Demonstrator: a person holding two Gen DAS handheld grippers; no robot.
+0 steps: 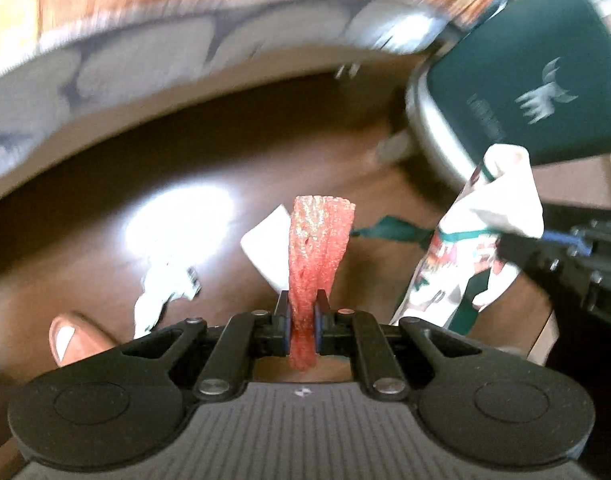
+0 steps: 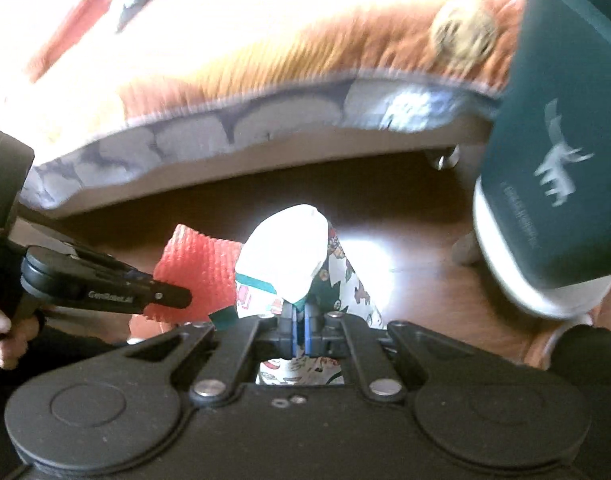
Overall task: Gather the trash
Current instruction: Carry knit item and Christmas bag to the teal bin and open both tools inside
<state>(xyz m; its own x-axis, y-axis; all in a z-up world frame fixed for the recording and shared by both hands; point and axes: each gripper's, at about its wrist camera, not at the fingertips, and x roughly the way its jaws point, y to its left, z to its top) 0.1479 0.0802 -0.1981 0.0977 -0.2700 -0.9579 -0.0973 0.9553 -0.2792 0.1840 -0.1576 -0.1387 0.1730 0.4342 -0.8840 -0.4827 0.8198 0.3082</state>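
My left gripper (image 1: 303, 308) is shut on a red foam net sleeve (image 1: 317, 240) that sticks up between its fingers above the dark wood floor. It also shows in the right wrist view (image 2: 197, 276), held by the left gripper (image 2: 173, 298). My right gripper (image 2: 299, 316) is shut on a white printed paper bag with green trim (image 2: 289, 256); the bag hangs at the right in the left wrist view (image 1: 465, 248). A white paper scrap (image 1: 265, 248) lies behind the sleeve. Crumpled white trash (image 1: 161, 292) lies on the floor at the left.
A dark green bin with a white moose logo (image 1: 537, 72) on a white base (image 2: 505, 256) stands at the right. A sofa or bed edge with an orange cover (image 2: 265, 60) spans the top. A bare toe (image 1: 71, 336) is at the lower left.
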